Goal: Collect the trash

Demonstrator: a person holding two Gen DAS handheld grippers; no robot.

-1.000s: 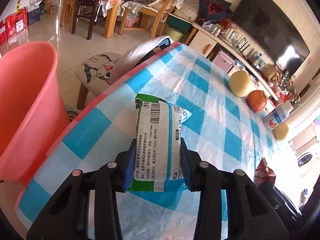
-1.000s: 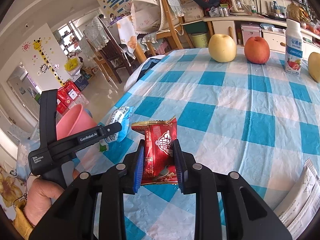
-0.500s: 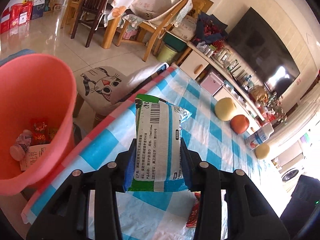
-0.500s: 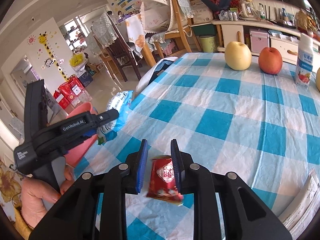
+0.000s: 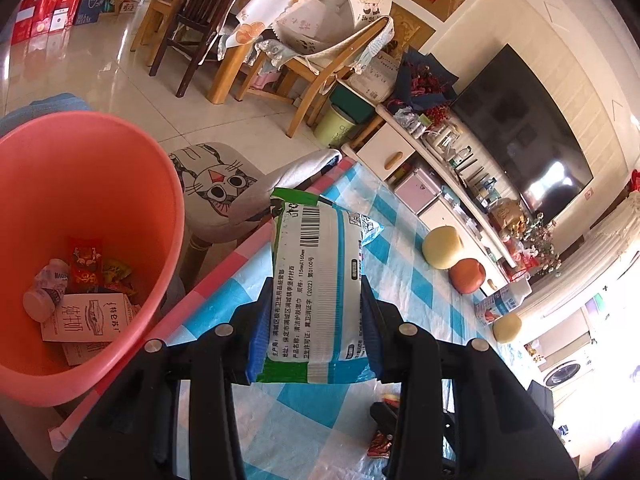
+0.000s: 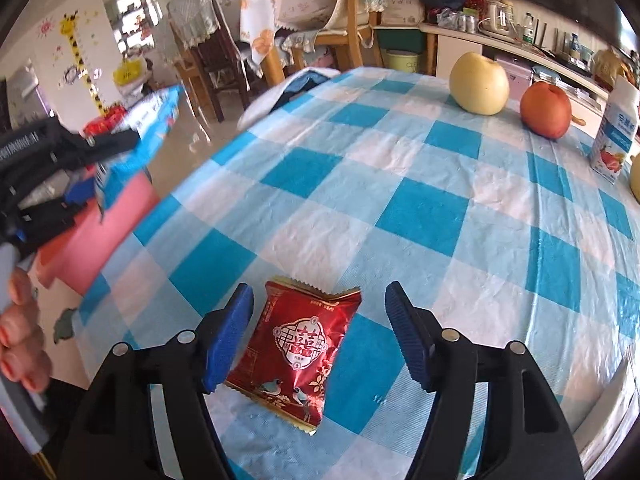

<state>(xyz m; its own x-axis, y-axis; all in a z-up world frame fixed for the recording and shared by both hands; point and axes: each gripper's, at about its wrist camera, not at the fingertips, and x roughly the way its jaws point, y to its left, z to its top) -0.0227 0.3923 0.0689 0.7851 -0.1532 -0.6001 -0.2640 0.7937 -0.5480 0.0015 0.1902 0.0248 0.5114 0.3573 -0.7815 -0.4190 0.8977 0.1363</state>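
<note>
Trash first: your left gripper (image 5: 316,320) is clamped on the tissue pack (image 5: 316,276), pads against its two long sides near the lower end. Pack looks light and soft, film slick; judged squashable, so the mid-side hold suits it. Long axis runs along the fingers, barcode end pointing away from you, out past the table (image 5: 404,276) edge. Bin (image 5: 92,184) sits left of the pack and lower, beside the table, already holding wrappers and a carton.

Your right gripper (image 6: 320,336) has just been opening; jaws now stand apart, with the red wrapper (image 6: 296,352) lying flat on the table between them, pads not touching it. Wrapper judged near weightless, crinkly, slippery foil; take it across the short width or by a crimped edge. Its long axis points away from you, slightly tilted right, notched end far.
</note>
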